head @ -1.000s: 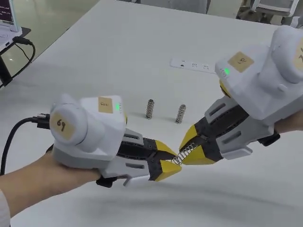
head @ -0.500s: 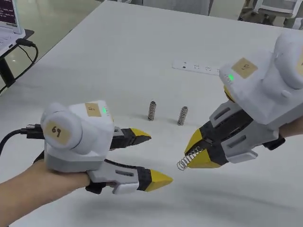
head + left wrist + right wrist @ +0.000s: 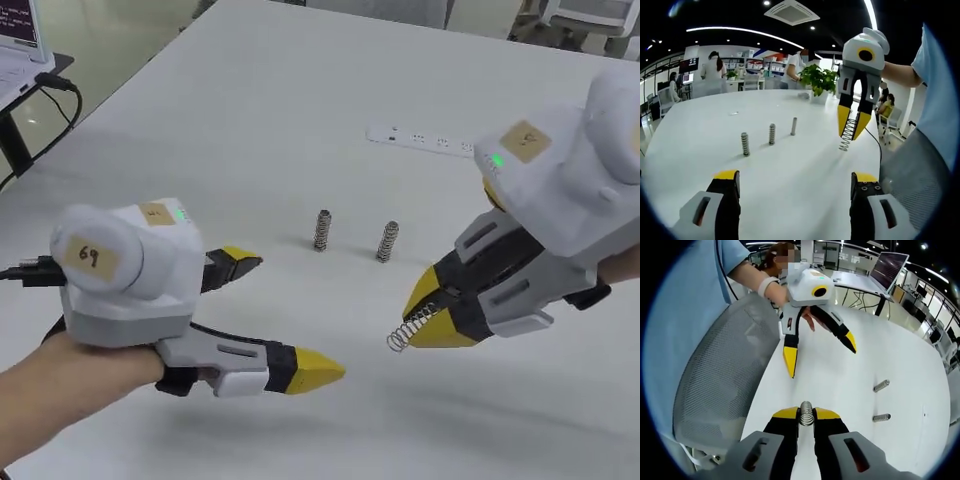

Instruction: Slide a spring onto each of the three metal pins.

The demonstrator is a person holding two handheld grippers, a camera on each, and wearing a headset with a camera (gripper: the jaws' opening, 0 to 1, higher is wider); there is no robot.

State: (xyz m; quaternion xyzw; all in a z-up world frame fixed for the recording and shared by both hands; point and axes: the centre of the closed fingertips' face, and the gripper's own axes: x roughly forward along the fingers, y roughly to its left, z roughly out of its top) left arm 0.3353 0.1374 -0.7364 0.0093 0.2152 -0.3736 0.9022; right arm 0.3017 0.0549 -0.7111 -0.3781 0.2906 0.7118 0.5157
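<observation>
Holding a loose spring (image 3: 408,328) between the nearly closed jaws of my right tool (image 3: 425,318), I note it is raised above the bench (image 3: 300,120), with its free end projecting past the yellow tips. My left tool (image 3: 288,315) is spread wide and carries nothing. The first fitted spring (image 3: 322,230) and second fitted spring (image 3: 387,241) stand upright beyond both tools. The left gripper view shows a bare pin (image 3: 794,126) next in their row. A power strip (image 3: 420,142) lies farther back.

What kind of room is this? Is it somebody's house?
Probably not a house. It looks like a big open office or lab. There is a large white table, a mesh office chair, a potted plant and a ceiling air-conditioning vent.
</observation>
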